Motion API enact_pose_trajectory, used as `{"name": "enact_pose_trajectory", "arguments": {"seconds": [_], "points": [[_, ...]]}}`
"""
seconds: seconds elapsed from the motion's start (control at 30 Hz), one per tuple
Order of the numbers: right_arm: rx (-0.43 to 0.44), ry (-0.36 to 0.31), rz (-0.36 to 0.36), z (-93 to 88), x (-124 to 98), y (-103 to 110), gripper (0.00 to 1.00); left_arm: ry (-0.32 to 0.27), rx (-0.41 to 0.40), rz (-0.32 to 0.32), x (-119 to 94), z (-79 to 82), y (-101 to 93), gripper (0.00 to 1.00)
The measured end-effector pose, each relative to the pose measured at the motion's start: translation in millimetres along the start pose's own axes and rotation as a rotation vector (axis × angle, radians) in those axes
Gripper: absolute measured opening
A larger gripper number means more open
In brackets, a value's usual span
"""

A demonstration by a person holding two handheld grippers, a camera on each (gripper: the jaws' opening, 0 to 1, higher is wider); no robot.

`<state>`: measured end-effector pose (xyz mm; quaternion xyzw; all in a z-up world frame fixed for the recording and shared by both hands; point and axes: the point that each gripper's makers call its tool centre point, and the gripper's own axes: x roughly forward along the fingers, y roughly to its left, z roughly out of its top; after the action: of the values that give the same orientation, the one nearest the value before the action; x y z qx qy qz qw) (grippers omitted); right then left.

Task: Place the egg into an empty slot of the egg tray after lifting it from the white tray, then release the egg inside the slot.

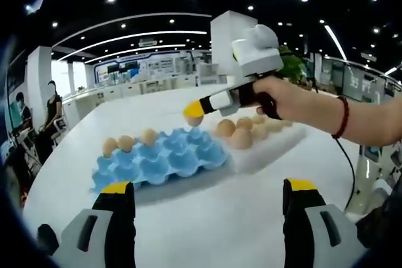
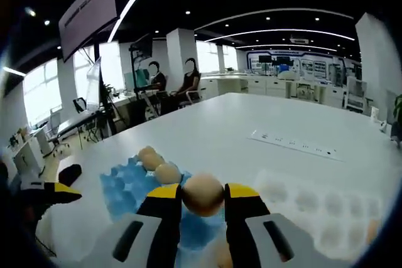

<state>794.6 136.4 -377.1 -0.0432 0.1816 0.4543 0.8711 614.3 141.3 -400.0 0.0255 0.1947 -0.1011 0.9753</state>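
Eggs: one egg [image 2: 203, 194] clamped between the right gripper [image 2: 203, 198] jaws over the blue egg tray [image 1: 164, 161], three seated there; left gripper [image 1: 209, 196] gapes empty.

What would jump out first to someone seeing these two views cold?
The egg clamped between the right gripper's yellow-tipped jaws, held just above the blue egg tray. In the left gripper view that tray sits mid-table with three eggs along its far left edge, and more eggs wait on the white tray behind it. The left gripper hangs open and empty in front.
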Motion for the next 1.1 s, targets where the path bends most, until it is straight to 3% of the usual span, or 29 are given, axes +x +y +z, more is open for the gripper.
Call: {"name": "enact_pose_trajectory", "arguments": {"seconds": [0.2,1.1], "points": [[0.001,0.007,0.020,-0.6,9,12,0.28,0.003,0.000,0.007,-2,-1.7,5.2,1.00],[-0.002,0.037,0.063,-16.8,45,19,0.28,0.009,-0.019,0.040,-6,-12.0,39.3,1.00]]}}
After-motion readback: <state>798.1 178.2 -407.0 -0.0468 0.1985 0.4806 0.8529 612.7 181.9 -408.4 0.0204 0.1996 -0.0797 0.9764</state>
